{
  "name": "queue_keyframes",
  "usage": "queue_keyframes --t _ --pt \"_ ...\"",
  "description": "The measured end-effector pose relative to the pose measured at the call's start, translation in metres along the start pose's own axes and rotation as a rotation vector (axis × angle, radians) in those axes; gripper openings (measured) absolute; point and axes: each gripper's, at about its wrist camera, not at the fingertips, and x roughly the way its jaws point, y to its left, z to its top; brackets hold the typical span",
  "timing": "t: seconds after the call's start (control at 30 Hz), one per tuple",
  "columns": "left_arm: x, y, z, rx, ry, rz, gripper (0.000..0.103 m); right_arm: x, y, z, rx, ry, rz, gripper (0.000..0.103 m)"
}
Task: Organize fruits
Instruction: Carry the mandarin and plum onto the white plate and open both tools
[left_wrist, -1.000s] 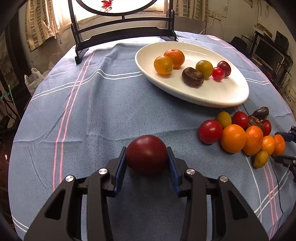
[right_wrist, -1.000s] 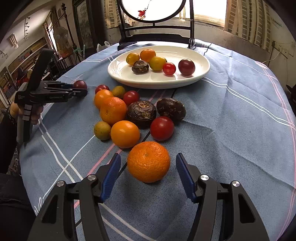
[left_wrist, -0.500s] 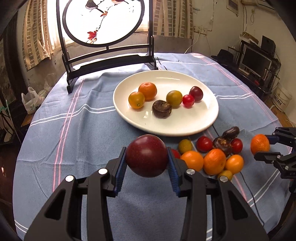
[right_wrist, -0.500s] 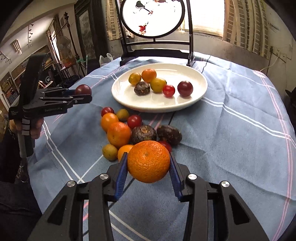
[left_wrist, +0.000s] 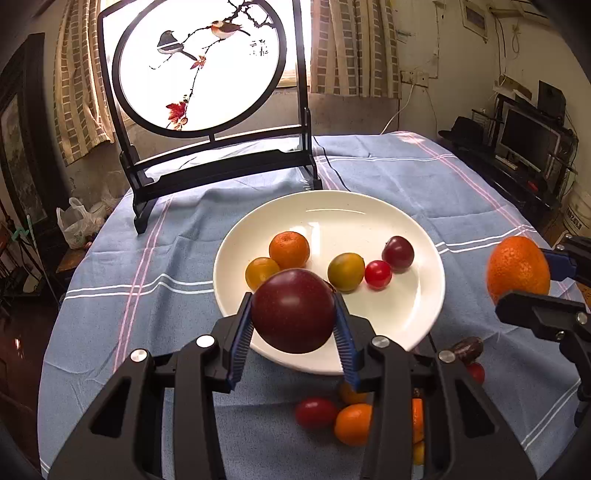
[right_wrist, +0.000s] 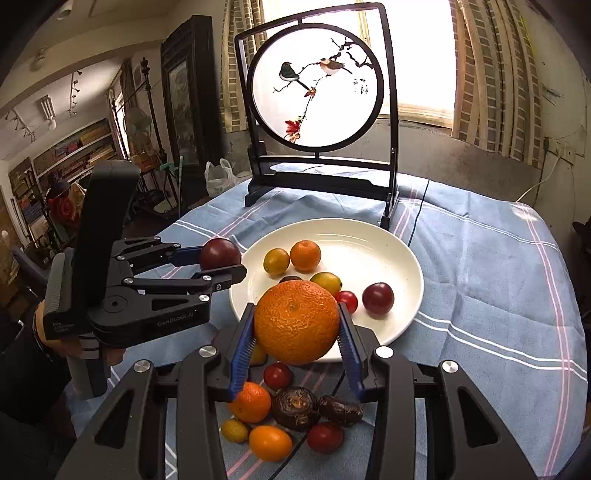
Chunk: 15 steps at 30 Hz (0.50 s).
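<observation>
My left gripper (left_wrist: 293, 323) is shut on a dark red plum (left_wrist: 293, 310) and holds it above the near rim of the white plate (left_wrist: 417, 317). My right gripper (right_wrist: 297, 332) is shut on a large orange (right_wrist: 297, 321), held above the plate's (right_wrist: 402, 258) near edge. The plate holds several small fruits, among them a mandarin (left_wrist: 289, 249) and a small plum (left_wrist: 398, 254). A pile of loose fruit (right_wrist: 291, 410) lies on the cloth just before the plate. The left gripper (right_wrist: 221, 264) shows in the right wrist view, the right one (left_wrist: 524, 280) in the left.
A framed round bird painting on a black stand (left_wrist: 207, 110) stands on the table behind the plate. The round table has a blue striped cloth (left_wrist: 147, 266). Its edges drop off at left and right, with furniture and a monitor (left_wrist: 528, 140) beyond.
Both grippers have risen and moved forward toward the plate. The right gripper closed on the orange and lifted it off the cloth. The left one kept its plum throughout.
</observation>
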Motion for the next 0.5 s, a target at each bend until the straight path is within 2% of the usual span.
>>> queue_keyframes --t 0.5 --pt "0.037 0.005 0.012 0.004 0.035 0.003 0.040 0.053 -0.022 0.013 0.057 0.053 -0.004 0.043"
